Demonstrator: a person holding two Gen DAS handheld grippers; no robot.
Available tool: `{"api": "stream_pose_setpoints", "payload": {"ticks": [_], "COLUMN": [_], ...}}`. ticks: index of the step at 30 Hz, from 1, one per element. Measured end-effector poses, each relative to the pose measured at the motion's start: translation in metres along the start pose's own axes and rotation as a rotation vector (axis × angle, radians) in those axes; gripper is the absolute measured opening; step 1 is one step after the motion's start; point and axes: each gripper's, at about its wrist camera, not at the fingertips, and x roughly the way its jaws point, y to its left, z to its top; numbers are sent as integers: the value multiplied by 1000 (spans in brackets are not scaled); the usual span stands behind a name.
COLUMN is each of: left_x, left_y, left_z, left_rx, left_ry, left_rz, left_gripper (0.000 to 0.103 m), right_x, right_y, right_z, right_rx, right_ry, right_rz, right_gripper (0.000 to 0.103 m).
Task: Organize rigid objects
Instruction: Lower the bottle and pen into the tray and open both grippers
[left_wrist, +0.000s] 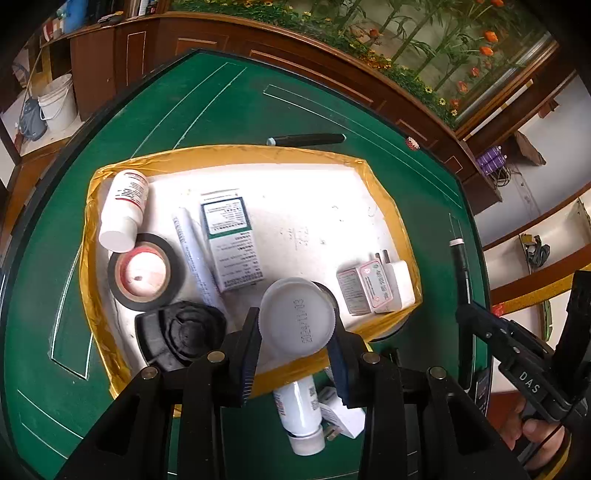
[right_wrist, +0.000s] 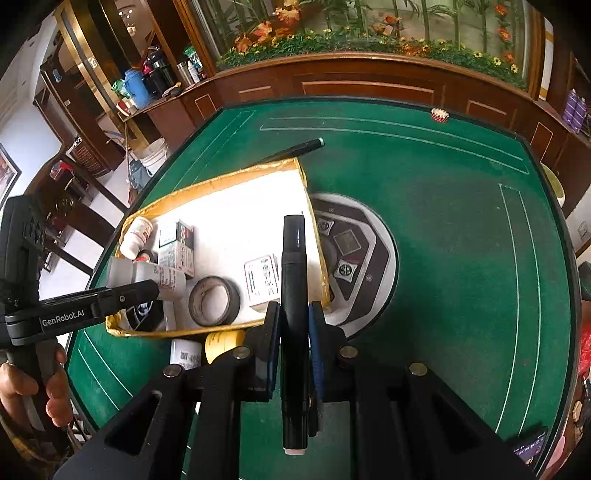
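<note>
My left gripper (left_wrist: 295, 336) is shut on a white-capped bottle (left_wrist: 297, 317), held over the near edge of the yellow-taped white box (left_wrist: 229, 155). The box holds a white pill bottle (left_wrist: 123, 206), black tape roll (left_wrist: 142, 271), green-and-white carton (left_wrist: 231, 243), black cap-like piece (left_wrist: 181, 332) and a white charger with a small pink box (left_wrist: 376, 286). My right gripper (right_wrist: 293, 339) is shut on a black marker (right_wrist: 293, 288), held upright just right of the box (right_wrist: 221, 184). The left gripper's bottle also shows in the right wrist view (right_wrist: 155, 275).
The green felt table (left_wrist: 314, 96) has a second black marker (left_wrist: 306, 140) behind the box. A white bottle (left_wrist: 301, 410) and a white plug (left_wrist: 341, 417) lie in front of the box. A yellow tape roll (right_wrist: 223, 341) sits there too. A round centre panel (right_wrist: 354, 258) lies right of the box.
</note>
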Motion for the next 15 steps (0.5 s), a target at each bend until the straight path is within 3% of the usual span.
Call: {"api": "stream_pose_setpoints", "payload": {"ticks": [8,15], "left_x": [15,26], "left_y": [7,5], "left_z": [14,34], "left_rx": [-26,18], "left_ry": [32,41], "left_rz": [-53,-82], "left_gripper": [35,35], "right_x": [8,17], "right_y": [6,20], "right_z": [8,29], "right_rx": [26,37], "right_ry": [-7,-26], "right_rz": [23,59], "right_gripper": [14,14]}}
